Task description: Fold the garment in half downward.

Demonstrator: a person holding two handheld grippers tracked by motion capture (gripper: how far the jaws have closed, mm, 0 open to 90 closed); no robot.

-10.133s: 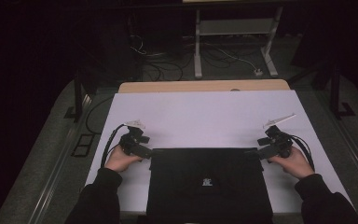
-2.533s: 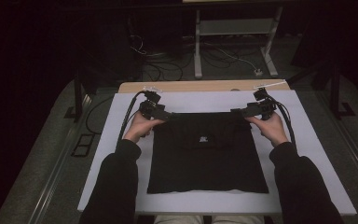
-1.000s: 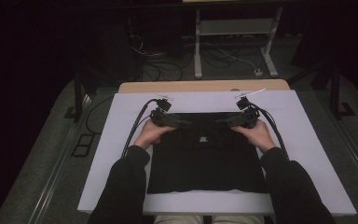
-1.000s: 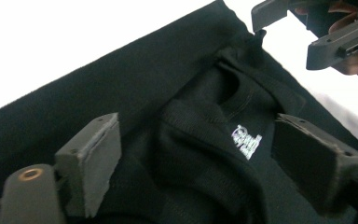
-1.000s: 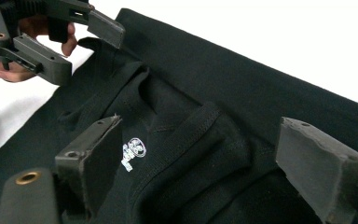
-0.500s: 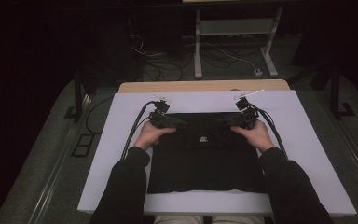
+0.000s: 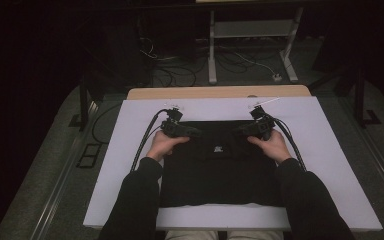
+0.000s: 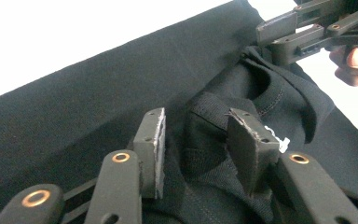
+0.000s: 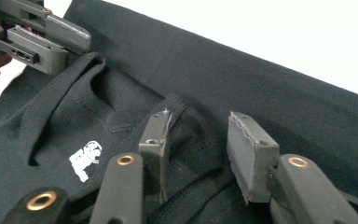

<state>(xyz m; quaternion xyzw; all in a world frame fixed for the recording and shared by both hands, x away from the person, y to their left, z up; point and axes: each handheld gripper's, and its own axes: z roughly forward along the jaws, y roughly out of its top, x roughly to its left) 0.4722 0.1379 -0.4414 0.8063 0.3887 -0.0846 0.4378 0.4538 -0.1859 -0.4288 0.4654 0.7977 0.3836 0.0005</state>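
1. A black T-shirt (image 7: 219,167) lies flat in the middle of the white table cover (image 7: 330,150), its lower hem toward the person and its far edge folded over into a straight band.
2. A small white logo (image 7: 218,149) sits on the shirt's upper middle in the high view; in the right gripper view the same print (image 9: 85,160) shows beside a stitched seam.
3. In the left gripper view a small white tag (image 8: 279,141) pokes out near the ribbed collar (image 8: 270,100).
4. The fabric is bunched into loose ridges between the two tools, just below the folded band.
5. The left gripper (image 7: 186,131) rests on the shirt's upper left part, pointing inward. In its own view (image 8: 200,142) the jaws stand parted, with a raised fold of cloth between them and neither pad pressing it.
6. The right gripper (image 7: 245,130) rests on the shirt's upper right part, pointing inward toward the other. In its own view (image 9: 205,142) the jaws are likewise apart over rumpled cloth, gripping nothing.
7. The left hand (image 7: 164,145) and right hand (image 7: 272,146) hold the tools from behind, dark sleeves running back to the near table edge.
8. Black cables (image 7: 145,140) loop from each tool across the white cover.
9. Beyond the cover a wooden tabletop edge (image 7: 220,92) shows, then a dark floor with wires and a white metal stand (image 7: 250,40).
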